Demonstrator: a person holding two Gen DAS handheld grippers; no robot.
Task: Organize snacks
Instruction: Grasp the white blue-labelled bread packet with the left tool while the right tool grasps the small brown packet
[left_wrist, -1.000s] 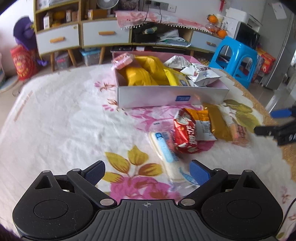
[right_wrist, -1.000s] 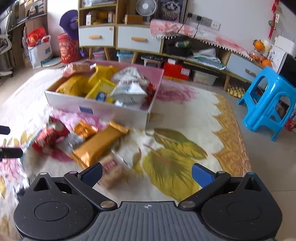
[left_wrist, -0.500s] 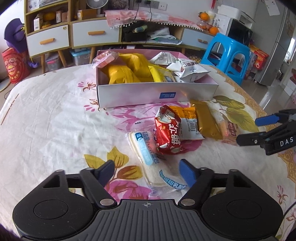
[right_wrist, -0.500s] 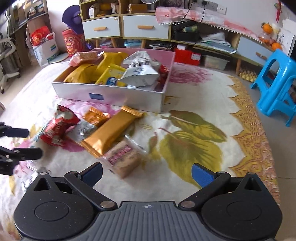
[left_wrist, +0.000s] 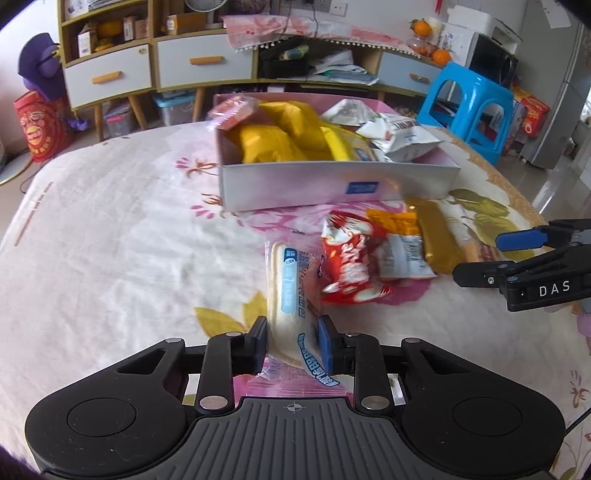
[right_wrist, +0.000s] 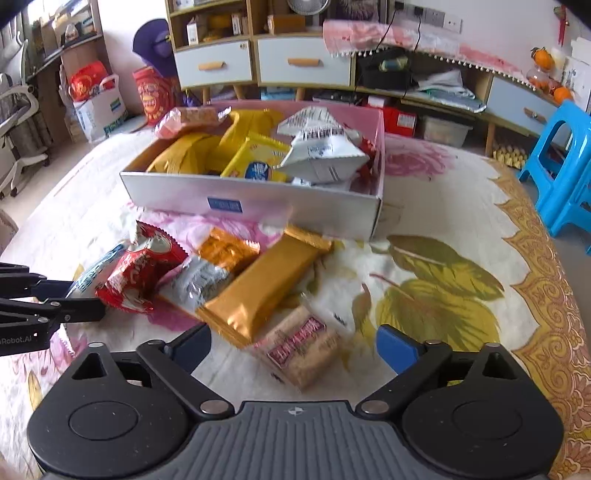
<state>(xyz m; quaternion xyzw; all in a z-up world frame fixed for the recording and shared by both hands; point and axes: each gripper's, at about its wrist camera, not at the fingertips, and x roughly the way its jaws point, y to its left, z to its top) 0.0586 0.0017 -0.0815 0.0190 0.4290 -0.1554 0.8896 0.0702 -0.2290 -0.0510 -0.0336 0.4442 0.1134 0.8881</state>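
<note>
My left gripper (left_wrist: 291, 343) is shut on the near end of a long white-and-blue snack packet (left_wrist: 290, 295) lying on the tablecloth. Beside it lie a red packet (left_wrist: 347, 266), an orange-and-white packet (left_wrist: 400, 243) and a gold bar (left_wrist: 437, 236). My right gripper (right_wrist: 291, 345) is open, its jaws on either side of a pink-labelled biscuit pack (right_wrist: 303, 347). The gold bar (right_wrist: 266, 288) and red packet (right_wrist: 144, 269) lie just beyond. The pink box (right_wrist: 255, 206) behind holds several yellow and white snack bags.
The box (left_wrist: 332, 184) stands at the far middle of the flowered tablecloth (left_wrist: 110, 240). A blue stool (right_wrist: 561, 166) stands off the table's right side. Drawers and shelves (left_wrist: 147, 66) line the back wall. The left gripper shows at the left edge of the right wrist view (right_wrist: 55, 299).
My left gripper has moved forward and closed on the white-and-blue packet. My right gripper has moved forward and down, bringing the biscuit pack between its open jaws.
</note>
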